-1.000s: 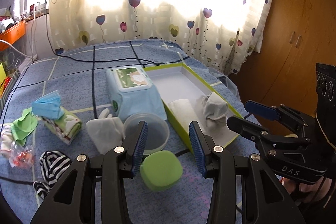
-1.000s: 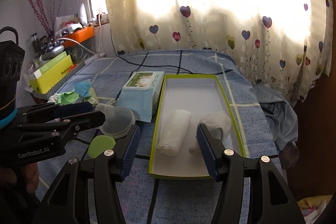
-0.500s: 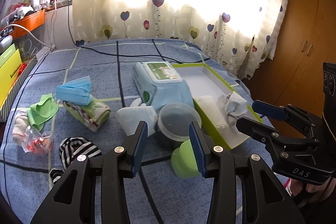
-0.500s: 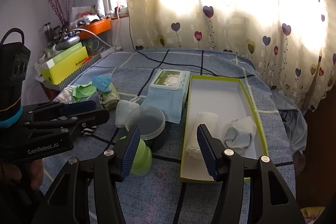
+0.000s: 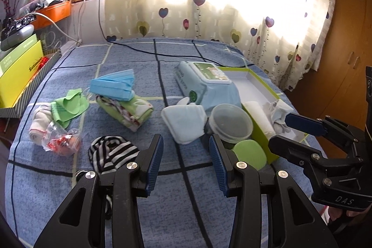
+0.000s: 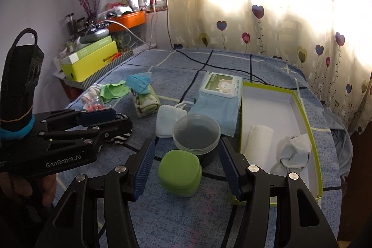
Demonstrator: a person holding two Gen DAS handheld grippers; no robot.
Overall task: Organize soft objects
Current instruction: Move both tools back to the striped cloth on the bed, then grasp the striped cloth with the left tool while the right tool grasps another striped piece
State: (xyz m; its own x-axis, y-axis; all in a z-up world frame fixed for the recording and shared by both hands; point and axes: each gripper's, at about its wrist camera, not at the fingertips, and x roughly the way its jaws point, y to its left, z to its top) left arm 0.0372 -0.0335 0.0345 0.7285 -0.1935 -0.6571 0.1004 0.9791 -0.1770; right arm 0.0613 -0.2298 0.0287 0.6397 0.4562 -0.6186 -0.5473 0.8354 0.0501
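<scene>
A green-rimmed white tray (image 6: 302,106) lies on the blue bed and holds a rolled white towel (image 6: 258,141) and a grey sock (image 6: 295,152). Left of it lie a pale folded cloth (image 5: 183,120), a striped sock (image 5: 111,155), a green patterned roll (image 5: 130,110), blue masks (image 5: 114,85), a green cloth (image 5: 69,106) and a white sock (image 5: 37,122). My left gripper (image 5: 186,162) is open and empty, above the bed in front of the pale cloth. My right gripper (image 6: 186,171) is open and empty, over a green box (image 6: 179,171).
A wipes pack (image 6: 220,90), a lidded round plastic tub (image 6: 196,131) and a clear bag with red bits (image 5: 60,141) lie among the cloths. A yellow box (image 6: 90,64) and cluttered shelf stand left of the bed. A wooden wardrobe (image 5: 344,50) stands right.
Both grippers have swung left and pulled back from the tray. The loose cloths on the left have come into view. Both stay open and empty.
</scene>
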